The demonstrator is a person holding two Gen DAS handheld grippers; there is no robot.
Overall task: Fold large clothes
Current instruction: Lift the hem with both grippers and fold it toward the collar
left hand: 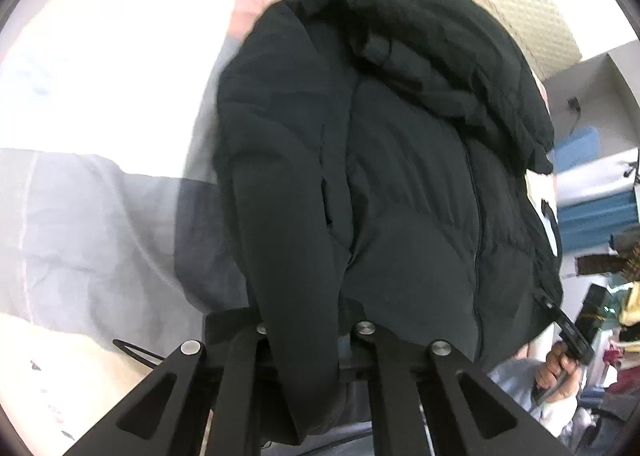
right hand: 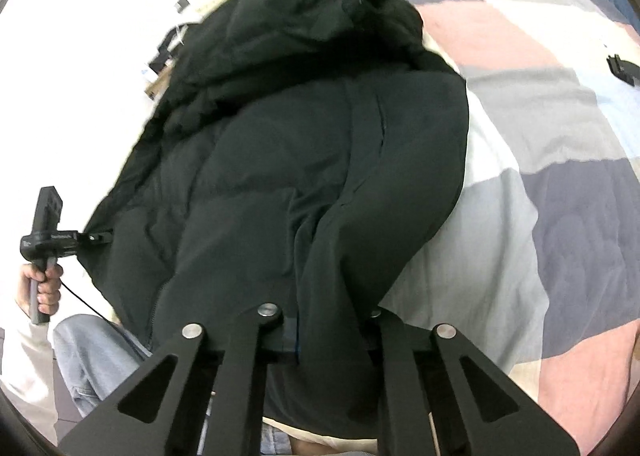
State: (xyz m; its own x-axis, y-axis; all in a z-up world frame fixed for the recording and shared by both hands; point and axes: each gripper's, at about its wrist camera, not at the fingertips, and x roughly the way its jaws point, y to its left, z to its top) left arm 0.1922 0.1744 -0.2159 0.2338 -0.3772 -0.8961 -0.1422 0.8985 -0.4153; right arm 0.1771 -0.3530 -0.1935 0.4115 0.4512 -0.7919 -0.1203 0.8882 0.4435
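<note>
My left gripper (left hand: 308, 340) is clamped on the near hem of the black puffer jacket (left hand: 400, 175), and my right gripper (right hand: 324, 320) grips the same hem further right. The jacket hangs from both, zipped, its hood (right hand: 320, 7) at the far end over the patchwork quilt (right hand: 540, 135). In the right wrist view my left hand (right hand: 42, 284) shows at the left.
</note>
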